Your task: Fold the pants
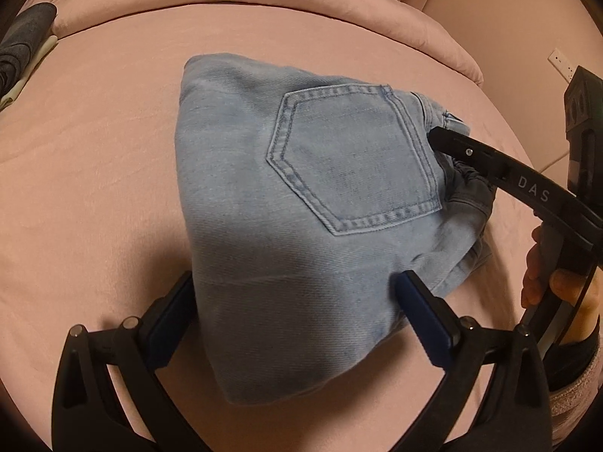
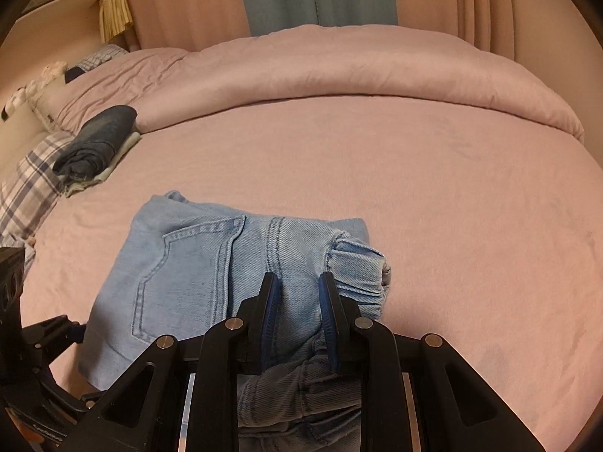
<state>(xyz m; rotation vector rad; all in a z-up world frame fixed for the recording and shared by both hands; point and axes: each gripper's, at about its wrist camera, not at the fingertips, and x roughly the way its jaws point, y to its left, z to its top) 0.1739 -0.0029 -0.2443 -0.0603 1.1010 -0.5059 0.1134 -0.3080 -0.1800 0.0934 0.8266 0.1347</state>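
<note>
I see pale, matt twill denim pants (image 1: 301, 196), a soft pink cloth bed (image 2: 414, 173), and matt black plastic jaws.
</note>
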